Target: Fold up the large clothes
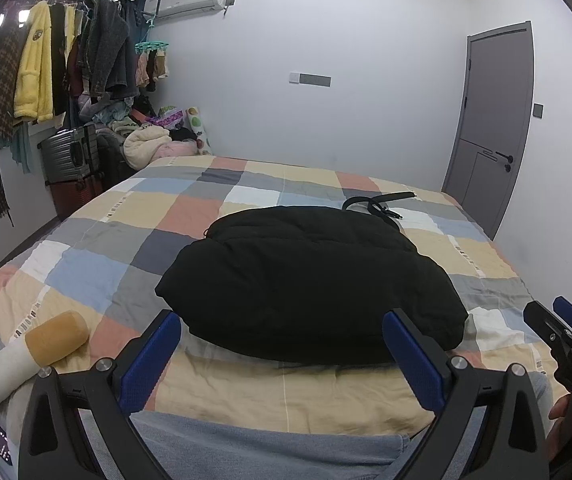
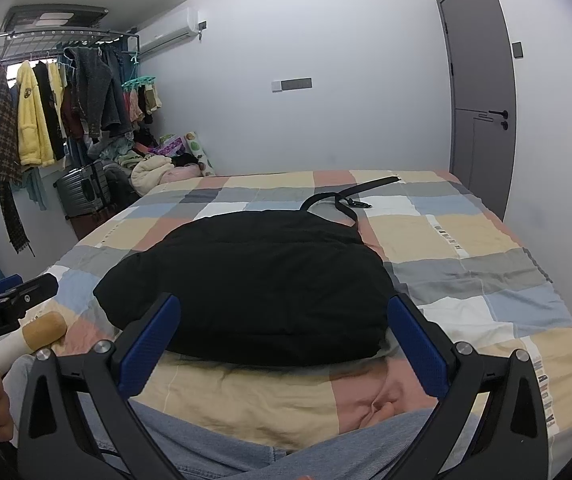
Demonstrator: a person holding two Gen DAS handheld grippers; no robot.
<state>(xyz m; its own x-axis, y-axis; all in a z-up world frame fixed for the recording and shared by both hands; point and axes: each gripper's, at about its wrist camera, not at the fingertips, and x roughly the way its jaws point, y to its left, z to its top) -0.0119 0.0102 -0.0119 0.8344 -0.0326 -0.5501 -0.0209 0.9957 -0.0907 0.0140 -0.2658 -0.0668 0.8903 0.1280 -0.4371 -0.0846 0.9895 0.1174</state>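
Observation:
A black puffy jacket (image 1: 309, 280) lies folded in a thick bundle in the middle of the bed; it also shows in the right wrist view (image 2: 254, 280). My left gripper (image 1: 282, 344) is open and empty, held just in front of the jacket's near edge. My right gripper (image 2: 284, 332) is open and empty, also at the jacket's near edge. The right gripper shows at the right edge of the left wrist view (image 1: 565, 332). The left gripper shows at the left edge of the right wrist view (image 2: 10, 300).
The bed has a checked quilt (image 1: 126, 240). A black belt (image 1: 381, 202) lies beyond the jacket. A yellow and white roll pillow (image 1: 34, 352) lies at the near left. Grey-blue cloth (image 1: 270, 448) lies below the grippers. A clothes rack (image 1: 66, 60), suitcases (image 1: 70, 168) and a door (image 1: 493, 120) stand around.

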